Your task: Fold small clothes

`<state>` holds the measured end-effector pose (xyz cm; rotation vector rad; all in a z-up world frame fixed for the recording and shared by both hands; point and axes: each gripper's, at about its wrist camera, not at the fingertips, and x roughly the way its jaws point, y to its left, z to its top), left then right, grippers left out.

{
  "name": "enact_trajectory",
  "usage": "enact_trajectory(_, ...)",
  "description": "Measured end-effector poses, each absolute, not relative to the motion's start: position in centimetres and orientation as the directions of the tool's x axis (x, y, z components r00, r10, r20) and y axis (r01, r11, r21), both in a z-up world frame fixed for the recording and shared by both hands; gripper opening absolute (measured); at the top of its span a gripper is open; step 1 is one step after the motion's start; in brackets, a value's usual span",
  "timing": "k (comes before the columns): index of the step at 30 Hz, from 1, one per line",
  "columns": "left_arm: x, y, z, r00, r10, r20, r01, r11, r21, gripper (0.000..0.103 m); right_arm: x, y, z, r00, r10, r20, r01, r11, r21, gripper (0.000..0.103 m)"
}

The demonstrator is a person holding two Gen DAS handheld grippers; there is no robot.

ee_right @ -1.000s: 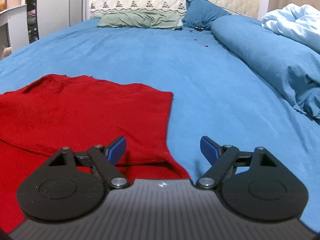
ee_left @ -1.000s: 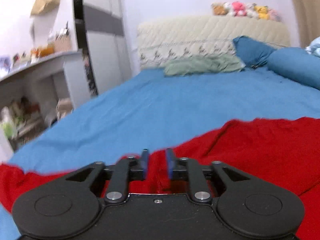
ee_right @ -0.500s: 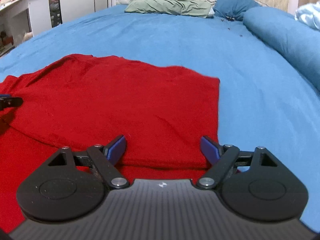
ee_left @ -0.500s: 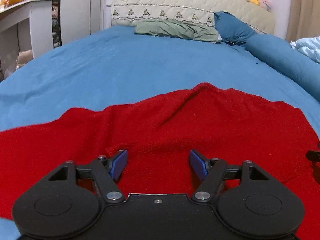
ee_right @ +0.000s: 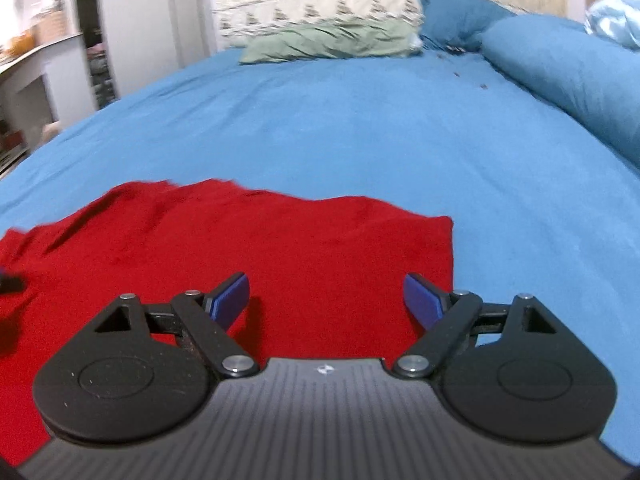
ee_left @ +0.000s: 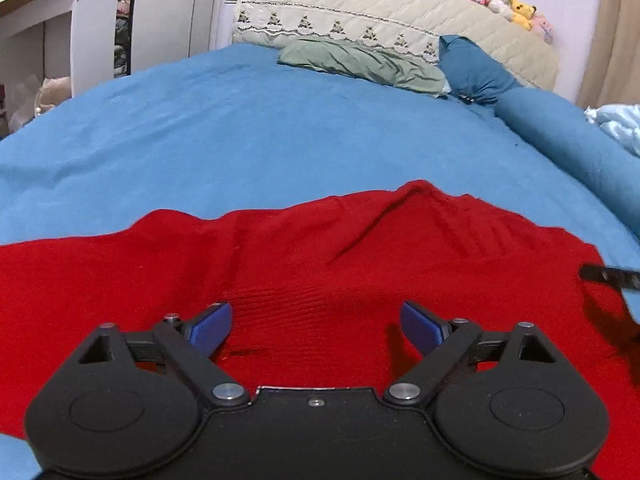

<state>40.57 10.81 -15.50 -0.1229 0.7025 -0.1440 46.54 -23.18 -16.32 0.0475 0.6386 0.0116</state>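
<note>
Both my left claw (ee_left: 316,328) and right claw (ee_right: 326,298) hang released above the red garment (ee_left: 320,264), probably poised to pick fold edges.

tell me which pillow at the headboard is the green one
The flat, rumpled green pillow, lying left of the others against the headboard. The dark blue pillow props upright beside it; the long blue bolster runs down the right.
</note>
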Motion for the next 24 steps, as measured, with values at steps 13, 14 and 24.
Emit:
enact_trajectory(13,35.3,14.3,-7.4,0.838,-0.040,-0.544,-0.044,0.989,-0.142,0.096,43.3,-18.2,-10.2,0.872,0.028,-0.490,0.007,0.998,0.070,0.102)
enact_trajectory(14,34.4,15.0,-6.5,0.848,-0.027,-0.529,-0.059,0.988,-0.145,0.100,42.9,-17.3,-9.1,0.873,0.052,-0.485,-0.016,0.997,0.077,0.103)
enact_trajectory(24,30.2,28.3,-5.2,0.843,0.103,-0.527,-0.271,0.929,-0.253,0.103,41.0,-5.0,-4.8,0.816,0.239,-0.526,-0.227,0.970,0.089,0.103)
